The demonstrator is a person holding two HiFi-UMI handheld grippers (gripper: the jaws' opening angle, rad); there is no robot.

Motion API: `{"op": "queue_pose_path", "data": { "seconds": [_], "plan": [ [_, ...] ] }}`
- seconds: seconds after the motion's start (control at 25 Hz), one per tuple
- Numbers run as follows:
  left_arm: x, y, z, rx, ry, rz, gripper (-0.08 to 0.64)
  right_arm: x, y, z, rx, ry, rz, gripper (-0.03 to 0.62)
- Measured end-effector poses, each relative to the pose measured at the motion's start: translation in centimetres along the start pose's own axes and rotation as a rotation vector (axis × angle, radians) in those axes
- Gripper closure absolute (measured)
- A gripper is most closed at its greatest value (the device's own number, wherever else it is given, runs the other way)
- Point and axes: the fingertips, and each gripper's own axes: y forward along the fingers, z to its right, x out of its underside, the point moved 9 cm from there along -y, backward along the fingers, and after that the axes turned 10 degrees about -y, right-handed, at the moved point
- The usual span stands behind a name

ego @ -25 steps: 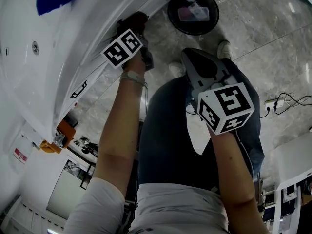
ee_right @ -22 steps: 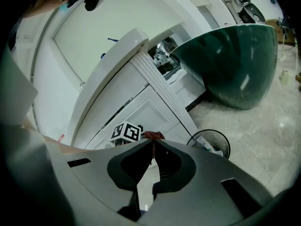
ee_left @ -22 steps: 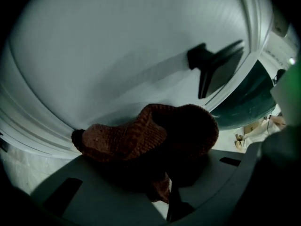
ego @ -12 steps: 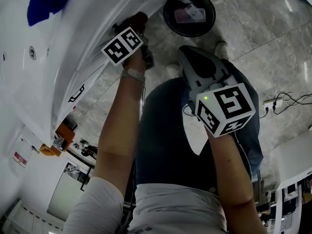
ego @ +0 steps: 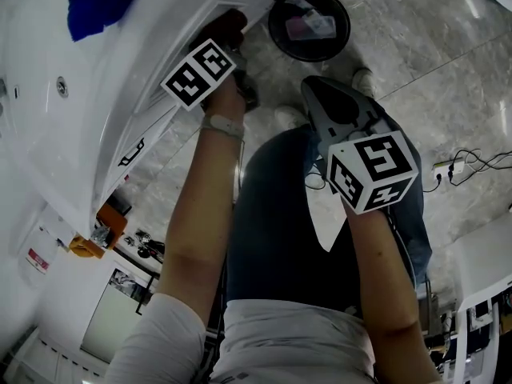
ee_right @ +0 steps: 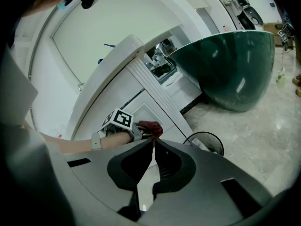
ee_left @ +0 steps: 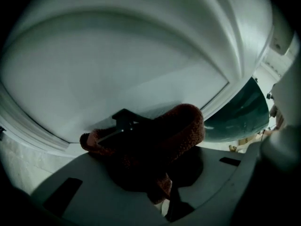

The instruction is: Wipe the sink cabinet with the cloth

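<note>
A dark red cloth [ee_left: 155, 145] is bunched in my left gripper [ee_left: 141, 140], which is shut on it and presses it against the white panelled door of the sink cabinet [ee_left: 117, 65]. From the head view the left gripper [ego: 228, 42] with the cloth [ego: 230, 24] sits on the cabinet door [ego: 172, 62] near its upper corner. In the right gripper view the cloth [ee_right: 151, 127] shows red on the cabinet front [ee_right: 141, 105]. My right gripper [ego: 336, 106] hangs in front of the person's legs, away from the cabinet, jaws shut on nothing [ee_right: 153, 144].
A round black bin [ego: 309, 22] with litter stands on the marble floor beside the cabinet. A dark green basin [ee_right: 230, 65] juts out over the cabinet. A power strip with cables [ego: 448, 169] lies on the floor at the right. A blue item [ego: 104, 2] rests on the countertop.
My left gripper has slid the cloth a little further up the cabinet door. The right gripper has barely shifted.
</note>
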Motion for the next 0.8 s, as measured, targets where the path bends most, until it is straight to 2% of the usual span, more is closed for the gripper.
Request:
{"op": "queue_pose_path", "data": {
  "seconds": [0.4, 0.6, 0.8],
  "plan": [
    [-0.1, -2.5, 0.7, 0.019, -0.118, 0.02, 0.494, -0.3, 0.0, 0.0, -0.023, -0.001, -0.007, 0.561],
    [-0.5, -4.1, 1.7, 0.042, -0.128, 0.023, 0.494, 0.4, -0.5, 0.0, -0.03, -0.02, -0.05, 0.56],
    [-2.1, -6.8, 3.0, 0.05, -0.102, 0.062, 0.494, 1.8, -0.6, 0.3, -0.02, 0.007, -0.095, 0.561]
  ]
}}
